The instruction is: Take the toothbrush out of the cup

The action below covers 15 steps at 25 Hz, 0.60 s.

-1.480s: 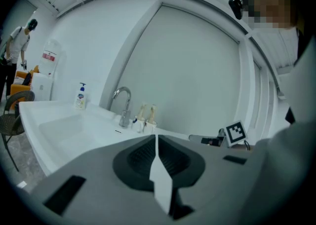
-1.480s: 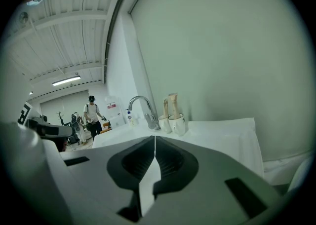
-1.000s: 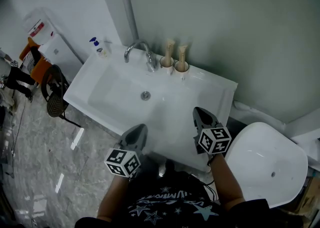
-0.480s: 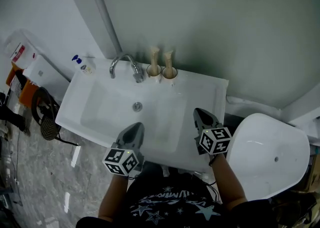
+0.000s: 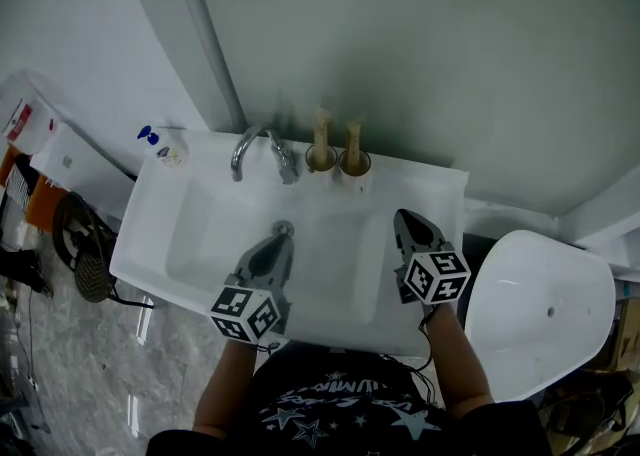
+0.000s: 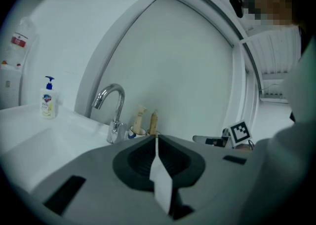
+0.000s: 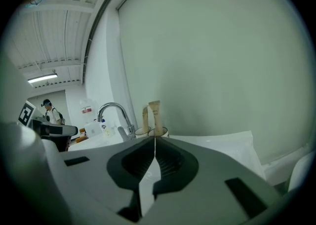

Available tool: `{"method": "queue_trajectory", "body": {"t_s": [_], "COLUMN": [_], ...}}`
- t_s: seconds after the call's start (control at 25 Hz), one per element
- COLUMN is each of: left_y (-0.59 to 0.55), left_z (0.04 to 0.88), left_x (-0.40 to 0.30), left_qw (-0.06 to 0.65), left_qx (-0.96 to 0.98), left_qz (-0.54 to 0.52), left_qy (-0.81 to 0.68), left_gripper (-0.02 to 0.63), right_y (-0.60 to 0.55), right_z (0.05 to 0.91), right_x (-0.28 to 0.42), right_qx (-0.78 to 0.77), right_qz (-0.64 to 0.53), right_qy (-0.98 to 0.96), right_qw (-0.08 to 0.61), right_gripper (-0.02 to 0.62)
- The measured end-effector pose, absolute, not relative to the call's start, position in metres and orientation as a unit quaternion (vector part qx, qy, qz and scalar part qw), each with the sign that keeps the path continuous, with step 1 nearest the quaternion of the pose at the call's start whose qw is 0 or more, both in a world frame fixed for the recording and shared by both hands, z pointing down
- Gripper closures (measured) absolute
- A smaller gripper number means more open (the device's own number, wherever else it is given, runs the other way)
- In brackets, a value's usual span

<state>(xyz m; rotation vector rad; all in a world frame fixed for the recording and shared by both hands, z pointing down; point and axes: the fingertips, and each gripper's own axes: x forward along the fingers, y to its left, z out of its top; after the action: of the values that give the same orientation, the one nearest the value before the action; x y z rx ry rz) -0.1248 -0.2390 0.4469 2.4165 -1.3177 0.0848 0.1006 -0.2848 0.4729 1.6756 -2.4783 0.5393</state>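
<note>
Toothbrush point(image 5: 321, 130): noted as a pale tan upright stick in the left of two cups point(image 5: 320, 157), at the back rim of the white sink point(image 5: 440, 189), upper centre of the head view, just right of the chrome tap point(image 5: 262, 147). A second, similar tan item point(image 5: 353, 134) is seen upright in the right cup point(image 5: 354, 162). In the right gripper view this second item is wider and flat-topped. Bristles are not resolved in any view.

Left gripper point(image 5: 281, 242): jaws are pressed together, nothing between them; it is held over the basin, well short of the cups. Right gripper point(image 5: 405, 217): jaws likewise closed and empty, lower right of the cups.

Writing: a soap bottle point(image 5: 160, 144) with a blue pump is seen at the sink's left corner; its label print is too small to be read. Black-and-white square markers are seen on both gripper cubes.
</note>
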Motion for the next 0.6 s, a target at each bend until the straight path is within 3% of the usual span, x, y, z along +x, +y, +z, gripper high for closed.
{"method": "queue_trajectory", "body": {"t_s": [0.6], "left_y": [-0.307], "left_z": [0.443], "left_x": [-0.169], "left_qw": [0.16], "left_qx": [0.873], "left_qz": [0.035], "left_qy": [-0.459], "left_gripper": [0.578], "right_y": [-0.366], "right_z": [0.462], "right_x": [0.052], "right_qx": [0.563], "right_qz": [0.151], "right_qy": [-0.809], "right_qw": [0.076], "right_gripper": [0.578]}}
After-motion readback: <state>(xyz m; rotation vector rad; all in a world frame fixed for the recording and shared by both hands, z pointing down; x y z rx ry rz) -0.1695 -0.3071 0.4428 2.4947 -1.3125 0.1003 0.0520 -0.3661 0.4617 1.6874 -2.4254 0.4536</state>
